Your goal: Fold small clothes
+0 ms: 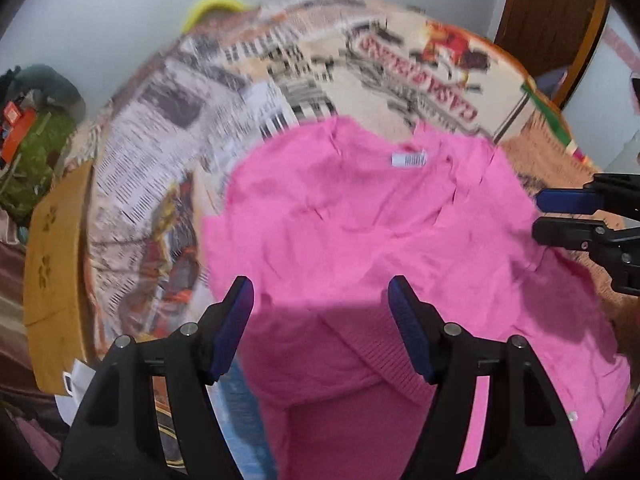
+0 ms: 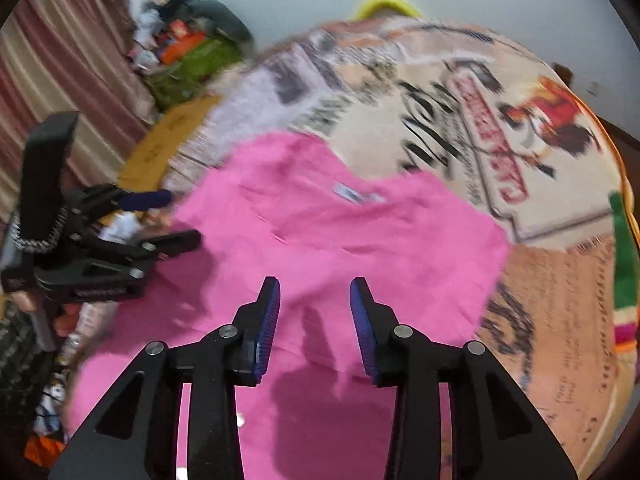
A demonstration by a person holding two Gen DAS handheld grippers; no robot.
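A pink knit garment [image 1: 360,220] lies spread on a printed blanket [image 1: 160,140], its white neck label [image 1: 408,159] toward the far side. A ribbed hem part is folded over near my left gripper [image 1: 320,292], which is open and empty just above the cloth. My right gripper [image 2: 315,292] is open and empty over the garment [image 2: 340,240]. The right gripper also shows in the left wrist view [image 1: 538,213] at the garment's right edge. The left gripper shows in the right wrist view [image 2: 184,218] at its left edge.
A mustard-yellow garment [image 1: 56,272] lies at the blanket's left edge. A pile of green and orange things [image 2: 192,56] sits beyond it by a striped curtain [image 2: 60,60]. A yellow object [image 1: 216,6] peeks over the far edge. A wooden door [image 1: 552,20] stands at the right.
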